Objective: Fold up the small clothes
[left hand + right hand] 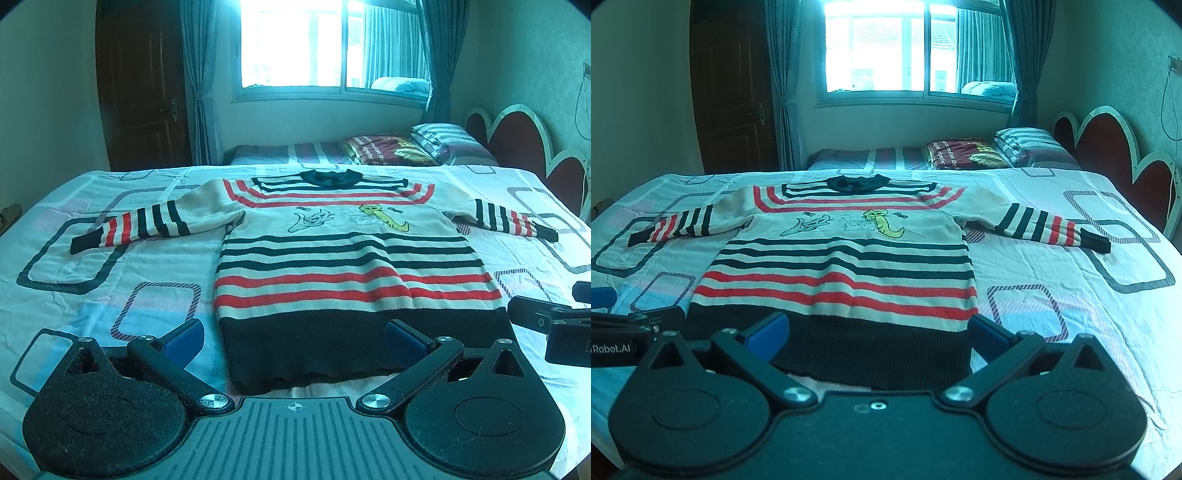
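A small striped sweater (343,254), cream with red and black bands, a black hem and cartoon animals on the chest, lies flat and face up on the bed, both sleeves spread out. It also shows in the right wrist view (842,258). My left gripper (293,341) is open, its blue pads either side of the hem's left part, just above it. My right gripper (877,332) is open over the hem's right part. Each gripper shows at the edge of the other's view: the right gripper (554,325), the left gripper (631,325).
The bed has a white sheet (110,266) with rounded rectangle prints. Pillows (447,146) and a folded blanket (388,149) lie at the far end by a red headboard (517,140). A window (325,48) and a dark door (147,92) are behind.
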{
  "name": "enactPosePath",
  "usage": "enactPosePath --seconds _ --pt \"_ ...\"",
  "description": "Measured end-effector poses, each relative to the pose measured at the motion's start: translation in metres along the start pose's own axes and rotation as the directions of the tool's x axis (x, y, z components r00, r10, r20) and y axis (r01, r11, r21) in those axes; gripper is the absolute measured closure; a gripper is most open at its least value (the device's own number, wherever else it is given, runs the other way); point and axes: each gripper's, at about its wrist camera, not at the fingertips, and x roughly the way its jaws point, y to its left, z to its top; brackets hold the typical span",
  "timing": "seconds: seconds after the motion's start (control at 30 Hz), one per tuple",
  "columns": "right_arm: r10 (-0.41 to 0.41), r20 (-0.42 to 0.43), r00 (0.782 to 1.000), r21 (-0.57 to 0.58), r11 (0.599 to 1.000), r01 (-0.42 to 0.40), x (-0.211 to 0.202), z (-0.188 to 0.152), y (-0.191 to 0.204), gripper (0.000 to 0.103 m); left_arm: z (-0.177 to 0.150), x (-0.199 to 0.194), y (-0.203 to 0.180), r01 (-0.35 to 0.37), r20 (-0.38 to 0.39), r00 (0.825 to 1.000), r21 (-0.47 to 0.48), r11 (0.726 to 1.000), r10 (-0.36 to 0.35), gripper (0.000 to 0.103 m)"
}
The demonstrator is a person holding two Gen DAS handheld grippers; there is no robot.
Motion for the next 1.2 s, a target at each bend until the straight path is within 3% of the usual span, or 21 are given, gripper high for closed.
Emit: enactPosePath --seconds 0.83,0.93,1.1,1.2 --pt "-0.002 0.001 1.0 0.0 1.0 0.002 0.003 0.0 -0.003 0.001 0.003 0.005 0.001 -0.01 0.005 1.0 -0.009 1.0 0.01 0.0" --pt "-0.019 0.018 1.0 0.04 0.999 0.019 0.004 0.003 -0.014 0.001 0.01 0.014 0.005 0.014 -0.019 1.0 -0.021 1.0 -0.014 0.0" --pt "-0.091 0.065 0.994 0.116 0.99 0.083 0.012 0.013 -0.05 0.001 0.033 0.035 0.017 0.034 0.023 0.999 -0.093 0.995 -0.032 0.0" --pt "-0.139 0.097 0.986 0.193 0.974 0.119 0.023 0.021 -0.084 0.001 0.051 0.059 0.017 0.057 0.044 0.998 -0.069 0.996 -0.054 0.0"
